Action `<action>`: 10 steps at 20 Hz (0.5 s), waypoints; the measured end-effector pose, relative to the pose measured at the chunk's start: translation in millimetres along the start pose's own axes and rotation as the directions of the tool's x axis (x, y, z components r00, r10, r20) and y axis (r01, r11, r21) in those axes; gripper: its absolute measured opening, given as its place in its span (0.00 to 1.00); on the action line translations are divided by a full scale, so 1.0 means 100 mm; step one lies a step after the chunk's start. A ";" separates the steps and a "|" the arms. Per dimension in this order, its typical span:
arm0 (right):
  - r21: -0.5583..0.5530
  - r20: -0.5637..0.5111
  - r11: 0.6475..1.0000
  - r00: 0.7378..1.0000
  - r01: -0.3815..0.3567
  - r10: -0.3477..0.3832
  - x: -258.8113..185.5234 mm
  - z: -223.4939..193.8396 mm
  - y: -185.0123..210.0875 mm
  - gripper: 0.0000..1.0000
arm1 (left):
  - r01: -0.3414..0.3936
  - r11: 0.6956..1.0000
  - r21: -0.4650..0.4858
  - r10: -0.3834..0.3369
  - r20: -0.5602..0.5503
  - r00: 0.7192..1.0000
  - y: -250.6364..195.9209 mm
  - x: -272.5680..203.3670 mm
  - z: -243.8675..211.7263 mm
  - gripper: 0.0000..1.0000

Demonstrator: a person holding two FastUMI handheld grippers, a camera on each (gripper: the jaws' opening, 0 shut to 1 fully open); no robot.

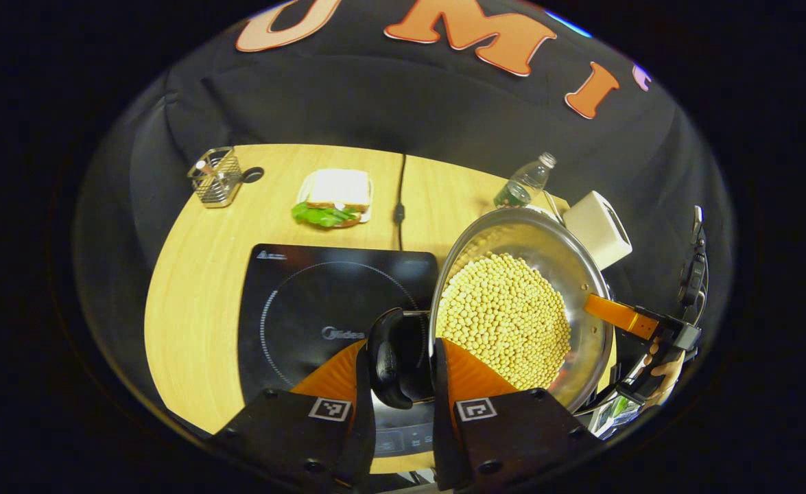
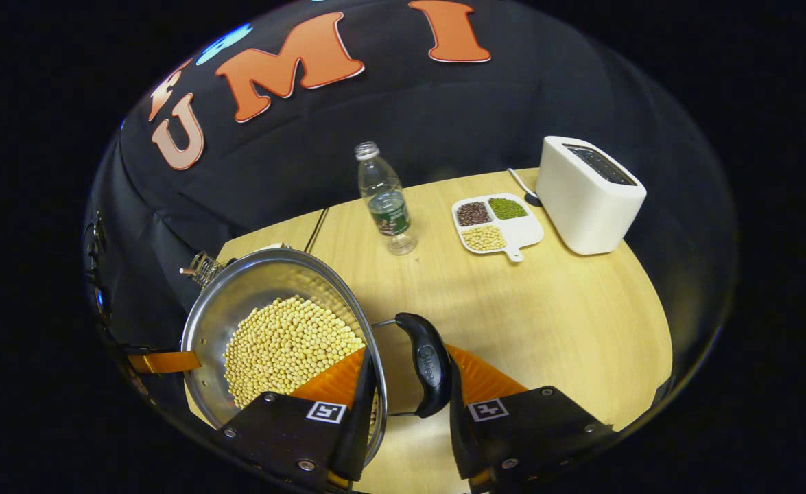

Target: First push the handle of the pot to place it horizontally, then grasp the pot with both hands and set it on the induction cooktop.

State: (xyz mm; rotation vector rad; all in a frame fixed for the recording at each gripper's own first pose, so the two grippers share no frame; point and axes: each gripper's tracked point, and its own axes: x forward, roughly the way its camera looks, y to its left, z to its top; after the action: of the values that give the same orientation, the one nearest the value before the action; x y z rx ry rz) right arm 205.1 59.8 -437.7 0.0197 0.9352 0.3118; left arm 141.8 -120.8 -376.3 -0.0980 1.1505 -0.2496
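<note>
In the left gripper view, the left gripper [image 1: 403, 394] has its two fingers closed on the black side handle [image 1: 387, 357] of the pot [image 1: 584, 274], one finger on each side of it, and both press on it. In the right gripper view, the right gripper [image 2: 406, 405] holds the other black handle [image 2: 429, 363] in the same way, with the handle between its fingers and the fingers tight against it. The pot is a shiny steel one and it carries a layer of yellow soybeans [image 1: 505, 319]. It sits between the two grippers and looks tilted in both views; whether its bottom touches the table I cannot tell. In the left gripper view the pot is just to the right of the black induction cooktop [image 1: 306, 309], with its rim over the cooktop's right edge, and it is not centred on the cooking ring. Beyond the cooktop, on the wooden table [image 1: 190, 288], lie a sandwich [image 1: 334, 195] and a small wire basket [image 1: 216, 177], and a black cable [image 1: 400, 199] runs back from the cooktop. In the right gripper view, farther on the table, stand a plastic water bottle [image 2: 385, 199], a white divided plate [image 2: 523, 233] with three kinds of beans, and a white toaster [image 2: 584, 199] at the right.
</note>
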 end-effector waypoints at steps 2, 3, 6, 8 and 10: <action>-0.008 -0.007 1.000 1.000 -0.015 0.015 0.00 0.00 -0.01 0.50 | -0.011 1.000 -0.003 0.011 0.002 1.000 0.25 -0.09 0.00 0.42; -0.011 -0.015 1.000 1.000 -0.021 0.020 0.01 0.00 -0.01 0.50 | -0.016 1.000 -0.010 0.016 0.002 1.000 0.37 -0.13 0.00 0.41; -0.022 -0.034 0.999 0.999 -0.033 0.032 0.02 0.02 -0.01 0.50 | -0.029 0.999 -0.036 0.029 -0.012 1.000 0.69 -0.20 -0.03 0.41; -0.026 -0.050 0.999 0.998 -0.036 0.035 0.02 0.03 -0.01 0.50 | -0.037 0.998 -0.041 0.036 -0.029 0.999 0.93 -0.22 -0.05 0.41; -0.028 -0.064 0.999 0.997 -0.039 0.038 0.02 0.03 -0.02 0.50 | -0.042 0.998 -0.048 0.040 -0.042 0.998 1.15 -0.28 -0.07 0.42</action>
State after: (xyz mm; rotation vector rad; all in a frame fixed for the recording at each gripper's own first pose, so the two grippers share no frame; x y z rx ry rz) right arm 208.3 59.0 -437.6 0.0009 0.9937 0.3634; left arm 141.6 -2.3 -377.4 -0.1128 1.1990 -0.1875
